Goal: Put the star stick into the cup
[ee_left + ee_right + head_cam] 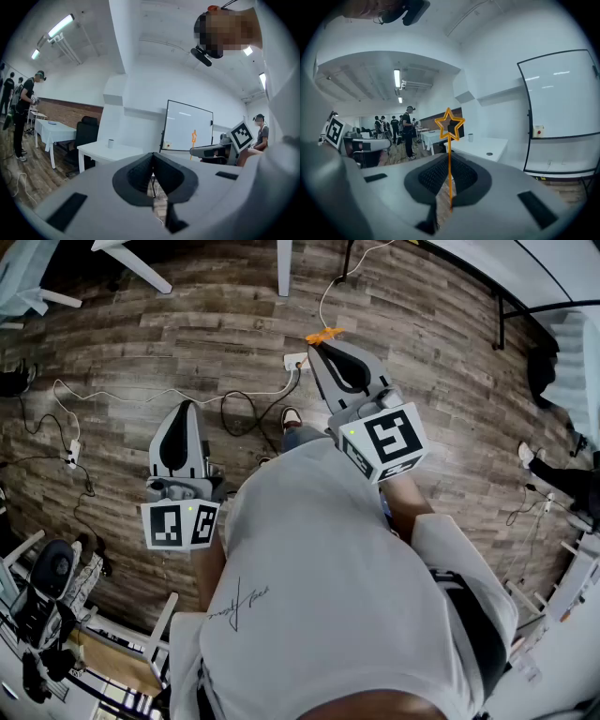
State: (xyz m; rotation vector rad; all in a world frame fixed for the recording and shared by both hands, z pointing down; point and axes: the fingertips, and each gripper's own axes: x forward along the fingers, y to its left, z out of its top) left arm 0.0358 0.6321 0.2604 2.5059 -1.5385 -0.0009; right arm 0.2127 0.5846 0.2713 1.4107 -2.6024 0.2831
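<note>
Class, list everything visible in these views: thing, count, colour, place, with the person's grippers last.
star stick: one, orange, upright in the right gripper
cup: one, pale grey, on the table
table: one, white, left of the whiteboard
whiteboard: one, white, black frame, beside table
office chair: one, black, left of the table
cables: several, white and black, on the floor
people: several, dark-clothed, far across room
left gripper: one, grey, shut, empty
right gripper: one, grey, shut on the star stick
</note>
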